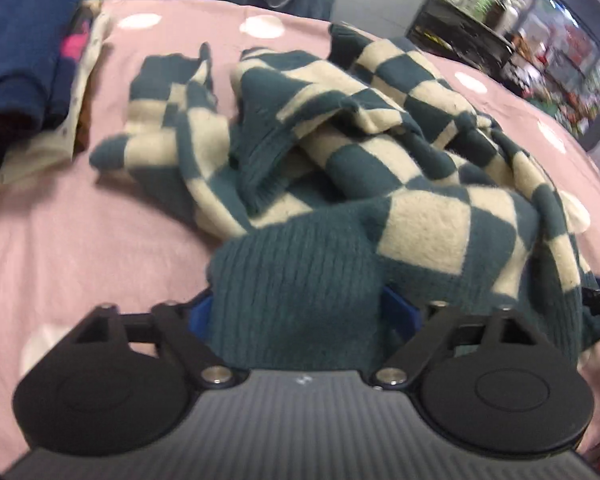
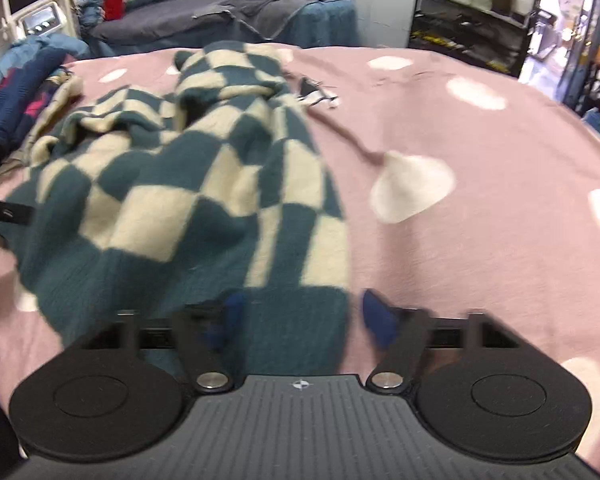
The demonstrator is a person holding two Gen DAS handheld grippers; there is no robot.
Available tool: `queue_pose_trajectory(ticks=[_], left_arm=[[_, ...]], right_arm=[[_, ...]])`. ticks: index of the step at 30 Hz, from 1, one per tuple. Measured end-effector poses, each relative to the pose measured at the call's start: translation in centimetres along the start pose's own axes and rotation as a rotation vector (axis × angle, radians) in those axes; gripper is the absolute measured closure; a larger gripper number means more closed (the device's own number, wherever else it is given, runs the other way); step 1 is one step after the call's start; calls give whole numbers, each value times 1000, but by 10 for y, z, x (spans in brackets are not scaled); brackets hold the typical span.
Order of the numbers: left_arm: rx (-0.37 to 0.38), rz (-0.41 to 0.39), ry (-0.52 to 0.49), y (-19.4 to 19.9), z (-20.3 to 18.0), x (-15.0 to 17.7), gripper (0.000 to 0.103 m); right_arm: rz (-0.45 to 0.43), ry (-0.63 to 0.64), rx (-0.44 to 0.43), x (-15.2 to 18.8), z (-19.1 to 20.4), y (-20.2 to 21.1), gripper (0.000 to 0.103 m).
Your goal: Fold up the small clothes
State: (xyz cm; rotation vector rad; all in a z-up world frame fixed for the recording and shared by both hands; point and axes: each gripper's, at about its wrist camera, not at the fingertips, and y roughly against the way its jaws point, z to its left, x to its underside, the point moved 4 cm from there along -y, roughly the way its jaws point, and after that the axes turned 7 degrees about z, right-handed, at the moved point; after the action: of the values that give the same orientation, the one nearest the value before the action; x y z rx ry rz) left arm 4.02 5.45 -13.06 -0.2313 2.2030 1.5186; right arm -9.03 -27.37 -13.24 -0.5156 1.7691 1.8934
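— What takes up most of the room in front of you?

— A pink sheet (image 1: 80,240) with white spots. It fills both views from edge to edge.

— And the thing to be folded?

— A knitted sweater (image 1: 420,208) in dark teal and cream checks. It lies crumpled on the sheet. In the left view it runs from the middle to the right edge, with one sleeve thrown out toward the upper left. In the right view it fills the left half. Its plain ribbed hem is the part nearest both cameras.

— Anything else on the sheet?

— A pile of folded clothes (image 1: 16,60), mostly dark blue, sits at the far left of the left view, apart from the sweater. A black shelf (image 2: 472,28) with bottles stands at the upper right, beyond the sheet.

— How do the tools stand?

— The left tongs (image 1: 298,314) are spread wide at the bottom middle of their view. The ribbed hem bunches up between the blue pads (image 1: 199,316) and fills the gap. I cannot tell whether they squeeze it.

— And the other?

— The right tongs (image 2: 300,316) look spread too, though blurred. The corner of the hem lies between them against the left-hand pad, and bare sheet shows beside the right-hand one.
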Motion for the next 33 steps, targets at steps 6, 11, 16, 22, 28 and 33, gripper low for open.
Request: queue_pose_trajectory(ticks=[6, 11, 16, 22, 28, 33], left_arm=[[83, -83, 47, 28, -6, 3, 80], [52, -237, 13, 106, -5, -11, 83], [-39, -181, -68, 155, -1, 19, 90], [-133, 57, 118, 115, 48, 97, 86], [-253, -89, 147, 132, 54, 84, 29], [-331, -197, 65, 144, 36, 32, 0]], right_arm=[[-67, 3, -56, -8, 6, 26, 88], [-69, 35, -114, -9, 1, 85, 92], [66, 98, -204, 23, 23, 102, 92], [176, 95, -62, 64, 22, 67, 70], [-15, 118, 45, 29, 15, 95, 36], [-207, 135, -112, -32, 38, 92, 0]])
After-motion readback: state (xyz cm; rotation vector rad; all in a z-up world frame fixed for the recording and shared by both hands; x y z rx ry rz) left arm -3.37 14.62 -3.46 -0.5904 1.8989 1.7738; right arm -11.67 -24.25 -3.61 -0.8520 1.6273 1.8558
